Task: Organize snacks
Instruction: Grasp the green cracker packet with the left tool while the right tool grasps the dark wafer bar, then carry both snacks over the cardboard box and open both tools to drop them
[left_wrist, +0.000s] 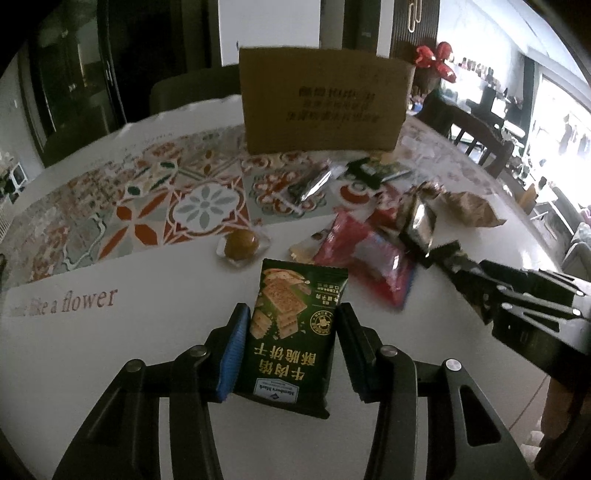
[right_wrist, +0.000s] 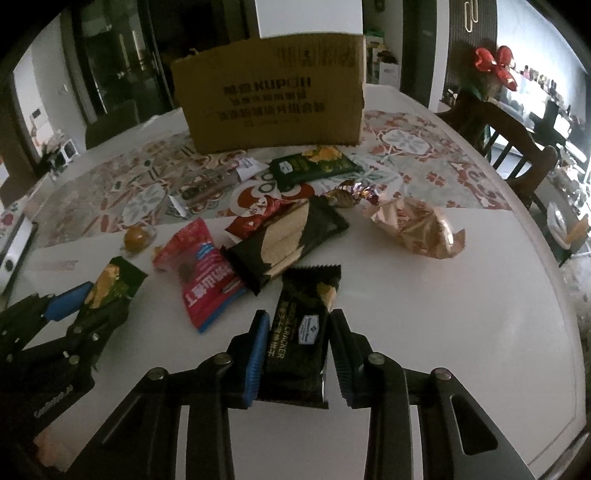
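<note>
Green biscuit packet (left_wrist: 291, 332) clamped in left jaws, black cracker packet (right_wrist: 301, 332) in right, bottoms hidden.

daylight's pouring through the window (left_wrist: 554, 122) on the right, dark wooden chair (right_wrist: 517, 147) sitting by the table's (right_wrist: 443, 314) far right edge.

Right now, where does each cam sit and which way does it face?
Left wrist: on the left gripper, facing along its fingers across the table to the box; green packet between its fingers, right gripper at right.
Right wrist: on the right gripper, facing the box; black cracker packet between its fingers, left gripper at left.
Shared: box, red packet, table.
</note>
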